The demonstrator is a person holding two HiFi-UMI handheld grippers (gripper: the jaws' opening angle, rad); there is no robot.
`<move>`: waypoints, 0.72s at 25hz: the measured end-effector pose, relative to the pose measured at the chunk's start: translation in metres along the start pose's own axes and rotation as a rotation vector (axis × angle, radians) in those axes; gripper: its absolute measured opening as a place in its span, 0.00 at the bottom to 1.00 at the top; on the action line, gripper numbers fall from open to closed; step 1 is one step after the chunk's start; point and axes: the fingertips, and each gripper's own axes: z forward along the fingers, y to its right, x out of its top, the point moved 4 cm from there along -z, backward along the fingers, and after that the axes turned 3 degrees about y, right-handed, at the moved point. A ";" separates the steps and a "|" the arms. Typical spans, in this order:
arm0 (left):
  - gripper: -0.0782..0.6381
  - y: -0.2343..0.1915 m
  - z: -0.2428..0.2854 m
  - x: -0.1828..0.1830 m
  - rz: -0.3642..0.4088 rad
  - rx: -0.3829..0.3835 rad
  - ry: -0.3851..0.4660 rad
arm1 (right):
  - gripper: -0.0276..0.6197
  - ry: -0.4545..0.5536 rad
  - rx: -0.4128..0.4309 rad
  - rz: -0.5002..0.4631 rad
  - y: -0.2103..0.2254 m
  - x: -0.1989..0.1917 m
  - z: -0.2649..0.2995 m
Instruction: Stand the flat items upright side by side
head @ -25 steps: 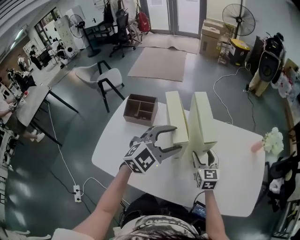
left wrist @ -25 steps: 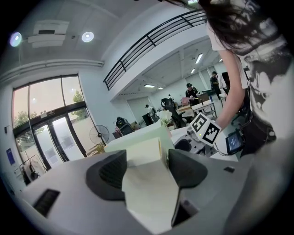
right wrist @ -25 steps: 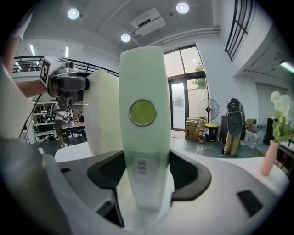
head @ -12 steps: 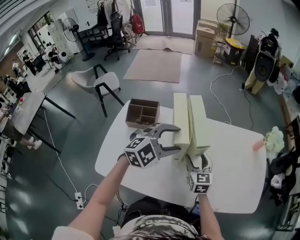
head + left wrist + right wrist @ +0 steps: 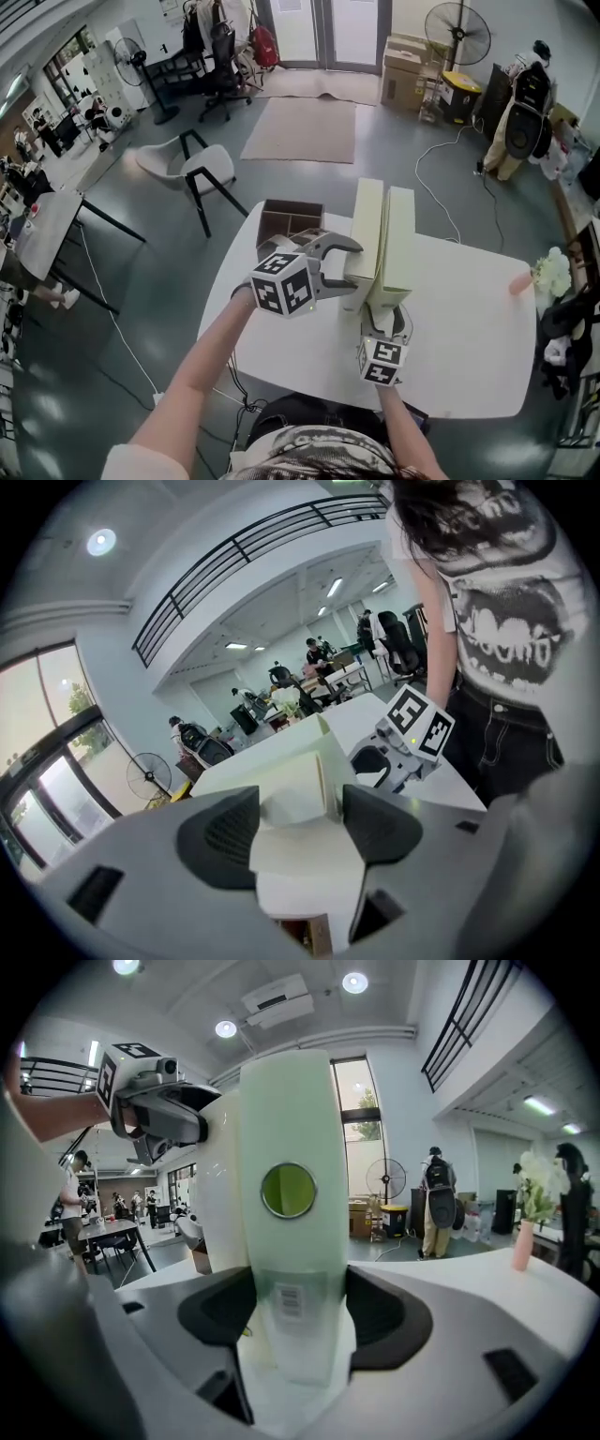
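No word, brand or number is coming through clearly enough to read; the pale green box [image 5: 289, 1241] is carrying a small white barcode sticker [image 5: 289, 1299] low on its narrow front face, under a round hole, and its bars and digits are showing too small to make out. The left marker cube [image 5: 281, 284] and the right marker cube [image 5: 381, 361] are showing black-and-white square code patterns rather than letters; the person's white shirt [image 5: 506, 621] is displaying a large dark graphic with stylised lettering, which is bending too much at the picture's edge to be spelled out.
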 end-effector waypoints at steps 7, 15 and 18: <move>0.51 -0.004 -0.008 -0.008 0.047 -0.004 0.016 | 0.51 0.023 -0.057 0.011 -0.013 0.004 0.007; 0.51 -0.006 -0.003 -0.008 0.051 0.007 0.070 | 0.52 0.033 -0.041 0.031 -0.005 0.003 0.007; 0.52 -0.005 -0.003 -0.007 0.041 0.038 0.094 | 0.52 0.042 -0.010 0.070 -0.004 0.004 0.006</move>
